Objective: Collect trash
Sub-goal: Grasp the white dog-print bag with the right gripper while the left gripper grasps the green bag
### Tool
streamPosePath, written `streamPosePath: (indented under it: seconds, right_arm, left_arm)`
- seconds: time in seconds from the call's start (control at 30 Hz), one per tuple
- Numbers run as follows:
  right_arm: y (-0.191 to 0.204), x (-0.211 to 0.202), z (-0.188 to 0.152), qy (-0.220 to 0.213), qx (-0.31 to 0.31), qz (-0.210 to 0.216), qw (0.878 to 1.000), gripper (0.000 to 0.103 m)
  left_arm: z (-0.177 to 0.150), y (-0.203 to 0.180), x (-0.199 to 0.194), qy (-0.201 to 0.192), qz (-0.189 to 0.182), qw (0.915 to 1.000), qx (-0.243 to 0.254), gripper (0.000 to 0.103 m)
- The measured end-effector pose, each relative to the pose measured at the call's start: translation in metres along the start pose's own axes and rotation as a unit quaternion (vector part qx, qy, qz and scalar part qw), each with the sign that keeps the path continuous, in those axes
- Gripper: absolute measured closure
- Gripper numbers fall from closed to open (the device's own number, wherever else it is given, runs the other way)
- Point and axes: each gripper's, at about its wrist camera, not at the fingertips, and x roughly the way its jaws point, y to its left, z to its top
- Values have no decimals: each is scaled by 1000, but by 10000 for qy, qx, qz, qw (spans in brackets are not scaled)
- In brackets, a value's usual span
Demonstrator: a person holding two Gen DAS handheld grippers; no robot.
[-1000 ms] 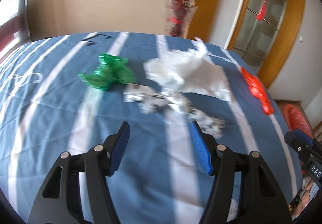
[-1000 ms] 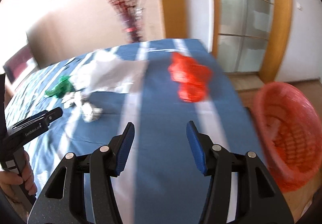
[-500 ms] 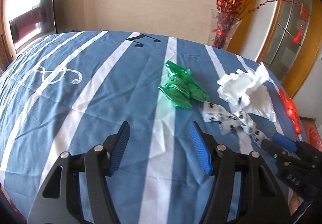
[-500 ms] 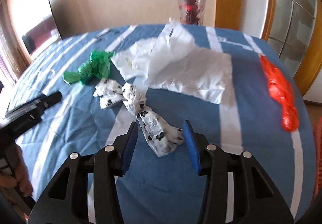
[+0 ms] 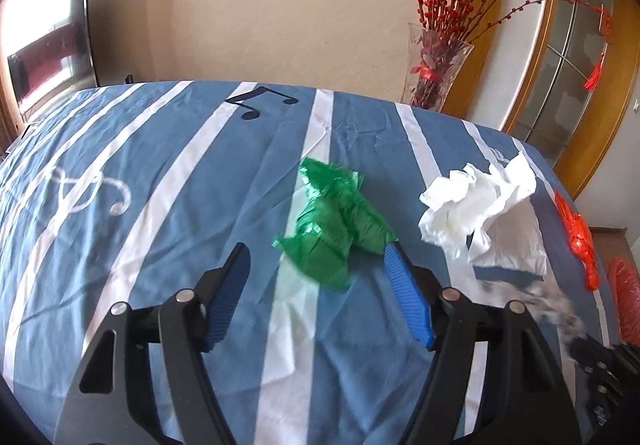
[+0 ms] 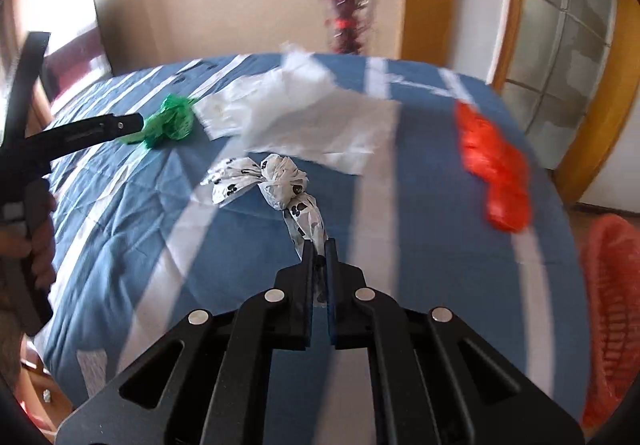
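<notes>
My left gripper (image 5: pixel 316 257) is open, its blue pads on either side of a crumpled green plastic bag (image 5: pixel 334 221) that lies on the blue striped cloth. My right gripper (image 6: pixel 319 245) is shut on the near end of a twisted white bag with black prints (image 6: pixel 280 185), whose rest trails on the cloth. A crumpled white bag (image 5: pixel 480 205) lies right of the green one; it also shows in the right wrist view (image 6: pixel 312 117). A red plastic bag (image 6: pixel 494 165) lies near the table's right edge. The green bag (image 6: pixel 170 123) and the left gripper's finger (image 6: pixel 86 131) show at left in the right wrist view.
A red mesh basket (image 6: pixel 612 309) stands on the floor past the table's right edge. A glass vase with red branches (image 5: pixel 434 69) stands behind the table's far edge. The blue striped cloth (image 5: pixel 160 181) covers the whole table.
My right gripper closed on the end of the printed white bag. My left gripper moved forward until the green bag sits between its open fingers.
</notes>
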Motion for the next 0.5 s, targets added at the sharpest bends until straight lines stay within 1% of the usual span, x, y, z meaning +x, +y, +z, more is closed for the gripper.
streamPosePath:
  seconds: [0.03, 0.17, 0.3, 0.33, 0.37, 0.4, 0.43, 0.47, 0.5]
  right_arm:
    - [-9, -8, -3, -67, 87, -78, 9999, 97]
    - [-38, -33, -15, -251, 357, -369, 9984, 97]
    - [-61, -50, -24, -352, 511, -660, 9959, 97]
    - [-69, -55, -28, -370, 582, -731, 9949, 97]
    - [-75, -59, -30, -389, 653, -785, 9940, 97]
    - [-79, -60, -32, -400, 697, -819, 9934, 97]
    - [-85, -63, -34, -414, 762, -875, 9924, 97]
    - [-89, -65, -35, -429, 812, -918, 9915, 97]
    - [-92, -66, -35, -441, 856, -949, 9908, 97]
  left_arm:
    - [3, -3, 6, 49, -18, 10000, 14, 34]
    - [10, -8, 31, 302, 116, 9995, -30, 34]
    - [12, -4, 48, 492, 263, 9983, -141, 35]
    - [11, -3, 50, 533, 291, 9980, -162, 36]
    - [11, -2, 53, 575, 293, 9977, -184, 42]
    - [10, -2, 54, 586, 309, 9976, -183, 43]
    - [10, -3, 54, 547, 339, 9978, -128, 51]
    - [10, -4, 54, 545, 326, 9979, -99, 62]
    - [10, -4, 54, 540, 291, 9981, -80, 69]
